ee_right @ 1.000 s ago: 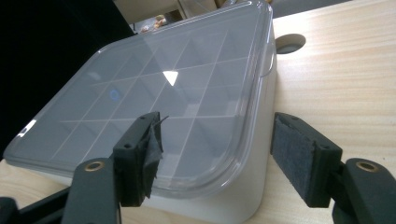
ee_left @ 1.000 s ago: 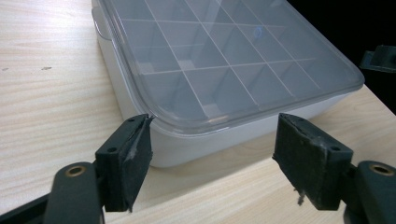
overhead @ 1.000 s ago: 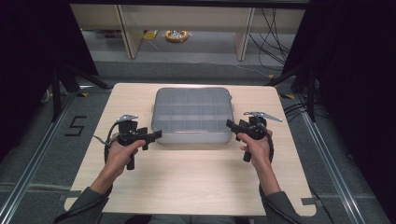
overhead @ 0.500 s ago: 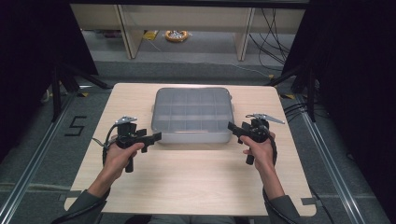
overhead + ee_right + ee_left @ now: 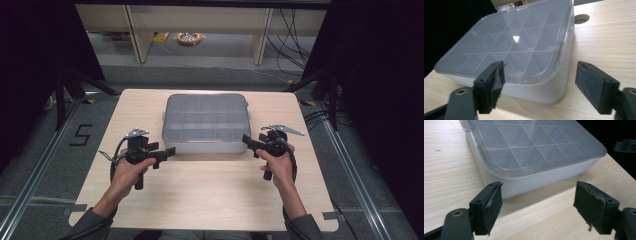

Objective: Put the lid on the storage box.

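High view at centre frame gives us a rounded-corner white compartment box [image 5: 206, 125] with a translucent gridded lid on the pale wood-grain table [image 5: 200, 195], our left gripper [image 5: 170, 151] and right gripper [image 5: 246, 141] gaping wide, matte black jaws flanking its near corners.

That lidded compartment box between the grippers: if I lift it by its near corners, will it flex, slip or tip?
The compartment box looks like rigid moulded plastic, so it probably won't flex much. Its cells appear empty through the clear lid, so likely light. The smooth, rounded walls may slip between the open left gripper and right gripper. Low and wide, it seems unlikely to tip.
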Available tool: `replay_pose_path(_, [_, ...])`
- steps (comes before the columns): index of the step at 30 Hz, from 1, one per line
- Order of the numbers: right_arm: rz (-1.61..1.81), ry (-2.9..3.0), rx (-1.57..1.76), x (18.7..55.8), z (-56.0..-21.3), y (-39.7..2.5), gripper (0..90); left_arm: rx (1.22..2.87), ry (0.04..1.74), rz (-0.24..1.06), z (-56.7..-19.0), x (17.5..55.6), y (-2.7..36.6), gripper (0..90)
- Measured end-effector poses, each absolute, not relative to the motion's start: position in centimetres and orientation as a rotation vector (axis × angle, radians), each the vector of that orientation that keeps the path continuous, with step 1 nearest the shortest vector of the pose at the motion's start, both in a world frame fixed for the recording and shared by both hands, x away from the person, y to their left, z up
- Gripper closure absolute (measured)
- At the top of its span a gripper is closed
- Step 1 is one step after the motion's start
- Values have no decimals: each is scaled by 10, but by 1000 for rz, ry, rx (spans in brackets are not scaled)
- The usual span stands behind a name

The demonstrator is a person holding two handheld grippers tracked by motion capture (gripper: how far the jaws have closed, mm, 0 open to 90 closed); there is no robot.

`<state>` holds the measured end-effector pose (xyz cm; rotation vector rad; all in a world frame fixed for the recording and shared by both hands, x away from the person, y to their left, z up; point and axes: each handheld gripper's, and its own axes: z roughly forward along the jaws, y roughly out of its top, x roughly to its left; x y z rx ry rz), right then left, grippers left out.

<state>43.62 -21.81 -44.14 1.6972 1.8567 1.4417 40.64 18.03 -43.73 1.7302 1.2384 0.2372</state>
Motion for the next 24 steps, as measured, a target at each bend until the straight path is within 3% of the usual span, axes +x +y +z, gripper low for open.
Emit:
replay_pose_path(3, [1428, 1871, 1639, 434, -444, -218, 153, 1742, 1216, 239, -437, 401, 177, 150])
replay_pose_path(24, [1407, 1938, 1541, 407, -442, -207, 159, 1786, 1132, 207, -452, 373, 163, 148])
